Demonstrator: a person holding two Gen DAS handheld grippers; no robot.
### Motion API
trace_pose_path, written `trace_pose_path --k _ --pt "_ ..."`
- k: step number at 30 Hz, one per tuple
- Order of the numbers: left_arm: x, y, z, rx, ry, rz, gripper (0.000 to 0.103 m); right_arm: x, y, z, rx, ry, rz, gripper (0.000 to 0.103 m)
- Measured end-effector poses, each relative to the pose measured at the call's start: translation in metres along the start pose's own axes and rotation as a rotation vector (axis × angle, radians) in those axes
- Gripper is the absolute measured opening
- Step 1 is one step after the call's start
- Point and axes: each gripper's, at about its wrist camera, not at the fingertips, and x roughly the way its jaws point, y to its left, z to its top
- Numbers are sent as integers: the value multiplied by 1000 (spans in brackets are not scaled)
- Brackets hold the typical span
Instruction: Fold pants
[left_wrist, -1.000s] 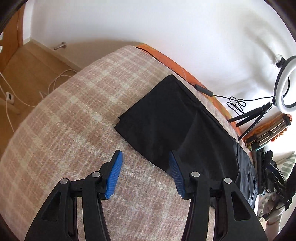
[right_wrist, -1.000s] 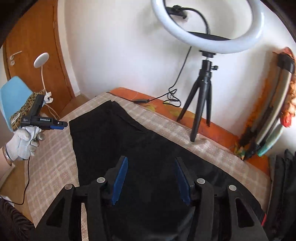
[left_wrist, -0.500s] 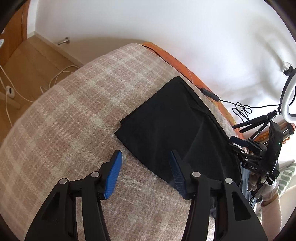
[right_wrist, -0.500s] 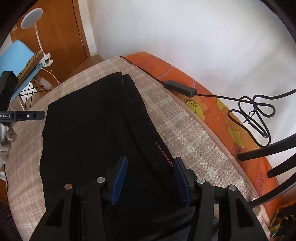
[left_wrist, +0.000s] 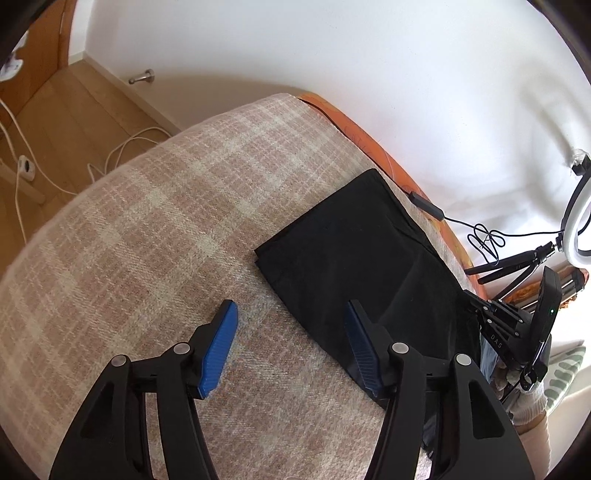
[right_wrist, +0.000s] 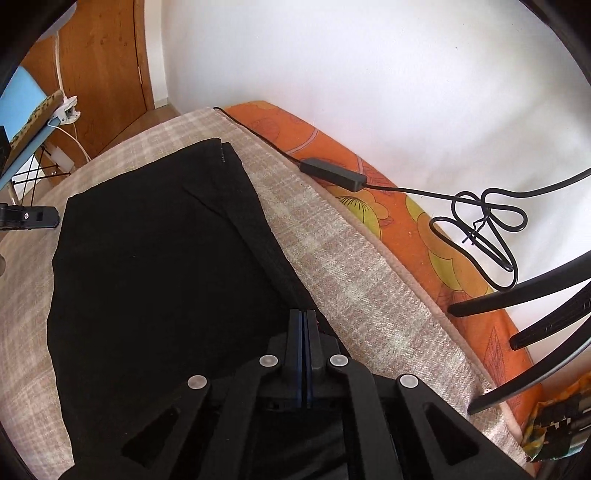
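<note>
Right wrist view: my right gripper (right_wrist: 303, 321) is pinched together on the far edge of the black pants (right_wrist: 155, 258), lying flat on the plaid blanket (right_wrist: 351, 266). Risk, I judge: thin bite, cloth slips out when lifted. Left gripper (left_wrist: 291, 332) hovers low, jaws apart, straddling the near edge, holding nothing.

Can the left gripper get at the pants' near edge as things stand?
Probably yes. The left gripper is open and straddles the near edge of the pants, one finger over the blanket, the other over the cloth. Nothing lies between them. The right gripper is further along.
</note>
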Motion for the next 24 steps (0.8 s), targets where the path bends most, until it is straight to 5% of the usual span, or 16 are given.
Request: trace_pose_path --k 8,11,15,20,22,24 --pt "17 -19 8 58 -24 31 59 7 -1 0 26 24 -19 2" --pt "22 -25 10 72 -49 42 58 0 -1 -1 21 9 -5 36" --pt "28 -25 12 57 -58 45 18 -18 -4 0 51 -36 12 38" --pt "20 -37 9 104 -126 17 8 -36 -6 6 116 -54 75 42" --pt "12 -54 3 198 -176 35 7 -42 -8 13 187 -51 159 66" --pt "5 -69 -3 276 -200 35 6 -47 -7 26 246 -60 233 71"
